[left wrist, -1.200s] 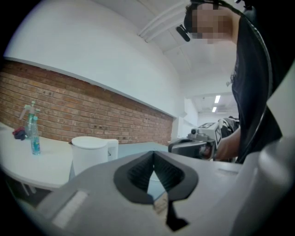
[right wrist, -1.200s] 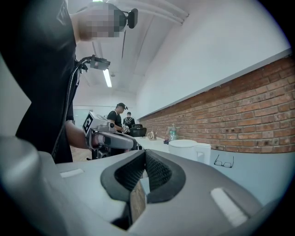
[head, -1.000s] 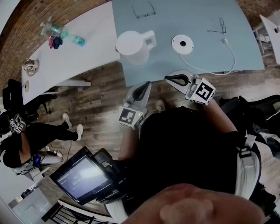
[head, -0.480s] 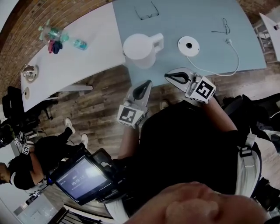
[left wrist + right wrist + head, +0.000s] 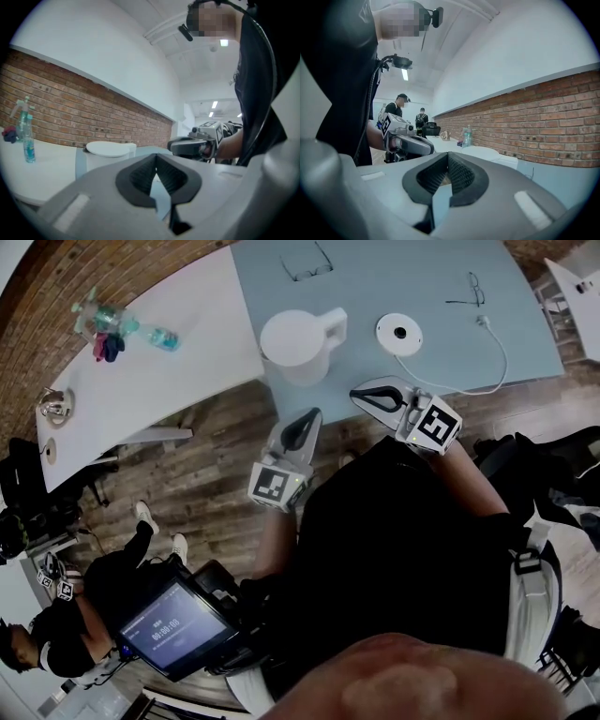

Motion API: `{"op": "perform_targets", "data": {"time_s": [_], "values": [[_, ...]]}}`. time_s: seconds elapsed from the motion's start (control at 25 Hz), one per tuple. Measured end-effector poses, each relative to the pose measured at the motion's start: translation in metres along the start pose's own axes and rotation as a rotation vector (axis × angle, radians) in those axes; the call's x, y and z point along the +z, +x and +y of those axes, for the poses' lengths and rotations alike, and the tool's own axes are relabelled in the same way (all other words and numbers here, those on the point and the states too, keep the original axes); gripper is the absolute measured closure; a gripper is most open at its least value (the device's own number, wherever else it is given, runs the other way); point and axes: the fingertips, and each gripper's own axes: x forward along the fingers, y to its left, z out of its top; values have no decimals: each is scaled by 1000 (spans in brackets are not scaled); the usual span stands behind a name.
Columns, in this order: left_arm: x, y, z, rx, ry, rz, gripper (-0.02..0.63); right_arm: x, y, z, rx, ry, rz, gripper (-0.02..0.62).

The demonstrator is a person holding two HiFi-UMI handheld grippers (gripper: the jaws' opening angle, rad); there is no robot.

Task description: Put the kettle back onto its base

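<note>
Blue-grey counter (image 5: 525, 296) ahead, brick wall behind it. Kettle (image 5: 292, 345) stands upright near the front edge, lid on, off its base (image 5: 399, 334). The base sits to its right in the head view, apart from it, with the cord (image 5: 494, 352) trailing off right.

Left gripper (image 5: 307, 425): jaws pressed together, nothing between them. It's off the counter edge, pointing at the kettle body, near but not touching. Right gripper (image 5: 366, 396): jaws also together, empty. It's at the counter edge, short of the gap between kettle and base.

Step in hand, as I read it, is the approach, with no grasp yet. The handle (image 5: 334, 326) faces the base side, so the right gripper looks like the natural one to take it.

How I'd do it:
- Open the jaws before reaching the handle, not at it.
- Close across the handle and check the grip before lifting.
- Lift straight up and keep it level, since it may hold water.
- Centre over the base hub and lower gently.
- Stay clear of the cord so the base doesn't shift.
</note>
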Motion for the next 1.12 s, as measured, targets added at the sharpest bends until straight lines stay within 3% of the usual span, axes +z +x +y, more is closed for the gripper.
{"op": "perform_targets", "data": {"time_s": [0.36, 0.64, 1.12], "values": [[-8, 0, -7, -12, -20, 14, 604, -1, -12, -5, -44, -6, 23, 592], [-1, -2, 13, 23, -8, 2, 604, -8, -6, -20, -42, -34, 14, 592], [-5, 9, 39, 59, 4, 24, 604, -28, 4, -56, -56, 36, 31, 592]]}}
